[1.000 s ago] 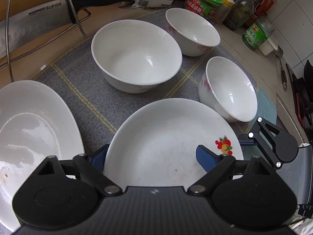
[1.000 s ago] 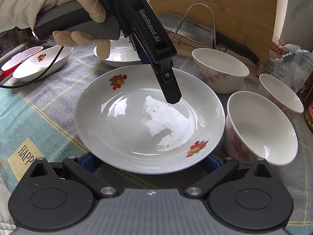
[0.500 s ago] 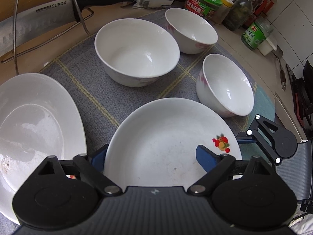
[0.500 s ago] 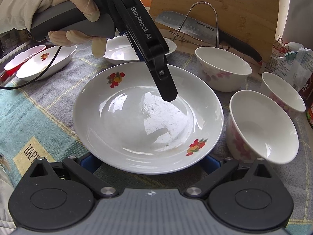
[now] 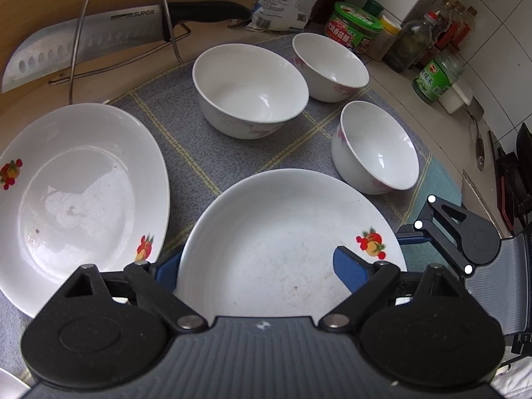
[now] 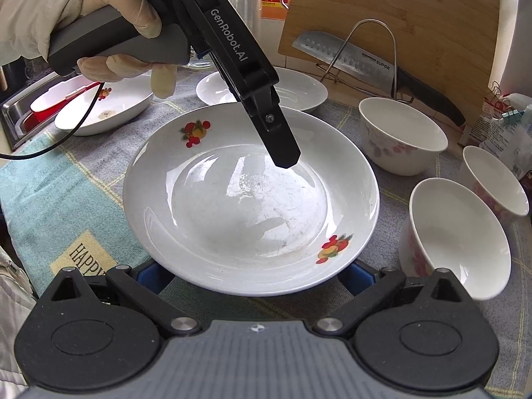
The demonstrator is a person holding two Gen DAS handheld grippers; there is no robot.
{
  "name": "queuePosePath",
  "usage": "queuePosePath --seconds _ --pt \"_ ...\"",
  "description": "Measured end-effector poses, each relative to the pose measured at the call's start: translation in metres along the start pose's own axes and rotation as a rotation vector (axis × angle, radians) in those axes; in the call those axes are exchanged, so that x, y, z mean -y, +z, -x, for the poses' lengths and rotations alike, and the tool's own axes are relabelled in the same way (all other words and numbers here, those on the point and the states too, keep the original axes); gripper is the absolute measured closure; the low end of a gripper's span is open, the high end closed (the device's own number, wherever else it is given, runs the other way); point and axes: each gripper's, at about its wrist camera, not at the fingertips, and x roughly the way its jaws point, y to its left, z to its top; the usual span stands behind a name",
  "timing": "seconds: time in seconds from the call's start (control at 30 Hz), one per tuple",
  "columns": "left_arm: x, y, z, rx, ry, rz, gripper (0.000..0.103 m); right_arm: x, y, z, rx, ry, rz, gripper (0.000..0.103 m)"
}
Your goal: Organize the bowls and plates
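A white plate with fruit prints (image 5: 282, 232) (image 6: 246, 199) lies on the cloth between both grippers. My left gripper (image 5: 256, 266) is open, one blue finger (image 5: 349, 269) over the plate's inside, the other outside the rim. It shows in the right wrist view (image 6: 282, 153) above the plate. My right gripper (image 6: 249, 276) is open, its fingers either side of the plate's near rim; it shows in the left wrist view (image 5: 455, 232). A second plate (image 5: 76, 199) lies to the left. Three white bowls (image 5: 249, 89) (image 5: 329, 66) (image 5: 375, 153) stand behind.
A knife (image 5: 99, 40) rests in a wire rack (image 5: 159, 10) against a cutting board (image 6: 399, 16). Jars and bottles (image 5: 435, 79) line the back right. Another printed plate (image 6: 109, 106) sits by a sink tray (image 6: 23, 106) at the far left.
The left wrist view has pulled back and swung left, so more of the left plate shows. The left gripper has shifted over the plate. The plate looks a little raised.
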Motion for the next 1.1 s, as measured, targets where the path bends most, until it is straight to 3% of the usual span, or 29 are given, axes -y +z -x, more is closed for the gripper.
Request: queuePosePath --seconds 0.47,1.1 --pt "-0.028 -0.05 0.048 0.081 0.075 0.144 0.012 -0.025 0.029 -0.009 0.012 0.11 0.139 0.0" --pt "-0.091 -0.113 0.116 0.182 0.195 0.326 0.012 -0.07 0.094 -0.059 0.05 0.256 0.315 0.0"
